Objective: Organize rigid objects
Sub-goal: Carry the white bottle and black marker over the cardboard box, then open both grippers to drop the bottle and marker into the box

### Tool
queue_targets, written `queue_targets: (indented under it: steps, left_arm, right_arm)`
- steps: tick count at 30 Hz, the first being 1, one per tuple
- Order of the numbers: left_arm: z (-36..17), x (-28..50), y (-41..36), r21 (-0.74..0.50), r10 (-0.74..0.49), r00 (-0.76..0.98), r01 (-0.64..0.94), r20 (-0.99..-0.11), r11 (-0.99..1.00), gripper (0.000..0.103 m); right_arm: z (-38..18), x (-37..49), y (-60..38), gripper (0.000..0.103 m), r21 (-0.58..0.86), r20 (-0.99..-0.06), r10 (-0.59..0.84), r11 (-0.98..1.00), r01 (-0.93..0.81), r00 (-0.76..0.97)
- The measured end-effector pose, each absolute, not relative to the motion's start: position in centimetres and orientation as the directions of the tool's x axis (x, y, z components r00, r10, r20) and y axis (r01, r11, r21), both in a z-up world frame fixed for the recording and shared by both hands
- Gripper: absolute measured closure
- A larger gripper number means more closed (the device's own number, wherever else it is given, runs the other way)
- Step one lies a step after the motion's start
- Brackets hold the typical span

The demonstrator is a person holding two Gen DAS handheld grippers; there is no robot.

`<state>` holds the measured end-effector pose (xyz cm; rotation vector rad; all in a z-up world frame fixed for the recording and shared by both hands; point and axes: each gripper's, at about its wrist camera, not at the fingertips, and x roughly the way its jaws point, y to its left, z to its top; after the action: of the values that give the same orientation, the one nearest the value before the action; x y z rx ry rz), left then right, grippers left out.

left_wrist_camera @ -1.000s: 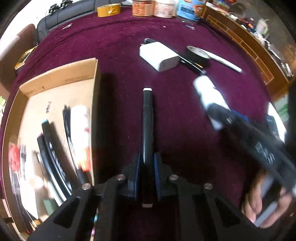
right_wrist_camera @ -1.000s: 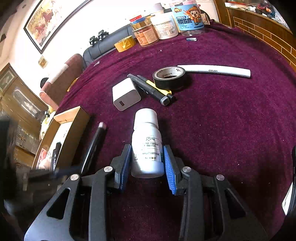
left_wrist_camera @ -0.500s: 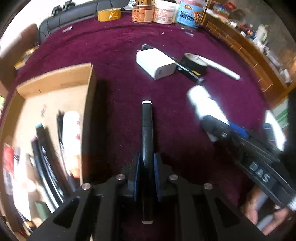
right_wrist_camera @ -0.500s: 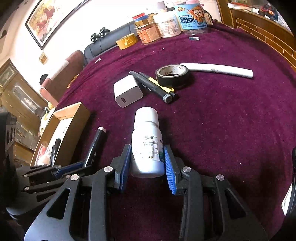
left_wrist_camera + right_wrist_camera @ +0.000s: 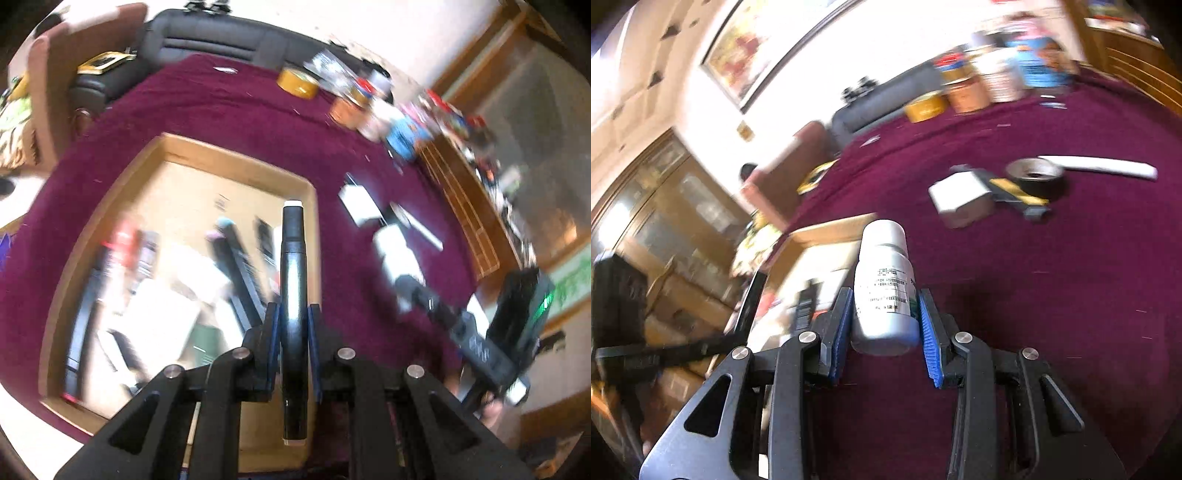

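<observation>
My left gripper point(image 5: 292, 314) is shut on a black marker point(image 5: 293, 266) with a white tip, held lengthwise over the right wall of the cardboard box point(image 5: 236, 157). The box holds several pens and flat items, blurred. My right gripper point(image 5: 884, 314) is shut on a white bottle point(image 5: 884, 280) with a printed label, cap pointing away, lifted above the maroon cloth near the cardboard box point(image 5: 831, 230). The white bottle point(image 5: 397, 254) and the right gripper also show at the right of the left wrist view.
On the maroon cloth point(image 5: 1052, 280) lie a white charger block point(image 5: 960, 197), a black-and-yellow pen point(image 5: 1019, 194), a black tape roll point(image 5: 1036, 177) and a white tube point(image 5: 1100, 168). Jars and a yellow tape roll point(image 5: 925, 107) stand at the far edge. A black sofa point(image 5: 221, 37) lies beyond.
Both grippers rose and swung left toward the box. The marker, earlier over bare cloth, now hangs over the box's right wall. The bottle has lifted off the cloth.
</observation>
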<state>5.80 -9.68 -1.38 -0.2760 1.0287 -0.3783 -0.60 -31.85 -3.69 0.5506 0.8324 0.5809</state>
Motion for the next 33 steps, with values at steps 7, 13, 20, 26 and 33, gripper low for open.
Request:
queue_targets:
  steps: [7, 13, 20, 26, 33]
  left_arm:
    - [-3.0, 11.3, -6.7, -0.337, -0.358, 0.467, 0.13, -0.809, 0.932, 0.09]
    - [-5.6, 14.0, -6.3, -0.268, -0.281, 0.425, 0.091, -0.86, 0.959, 0.09]
    - [-7.2, 15.8, -6.4, -0.236, -0.252, 0.408, 0.089, -0.877, 0.968, 0.09]
    - [-7.6, 15.6, -6.4, -0.209, -0.235, 0.419, 0.108, -0.877, 0.972, 0.089]
    - [-7.5, 15.3, -6.3, -0.21, -0.236, 0.437, 0.107, -0.868, 0.972, 0.069]
  right_arm:
    - [-2.2, 1.7, -23.8, 0.068, 0.612, -0.566, 0.698, 0.712, -0.344, 0.438]
    - [-3.9, 4.3, -19.6, 0.068, 0.568, -0.653, 0.656, 0.755, -0.329, 0.378]
    - [-4.6, 5.1, -17.8, 0.068, 0.509, -0.71, 0.599, 0.8, -0.318, 0.37]
    - [-4.9, 5.3, -17.1, 0.068, 0.488, -0.73, 0.578, 0.814, -0.314, 0.365]
    - [-4.6, 4.7, -17.2, 0.066, 0.483, -0.724, 0.579, 0.813, -0.323, 0.375]
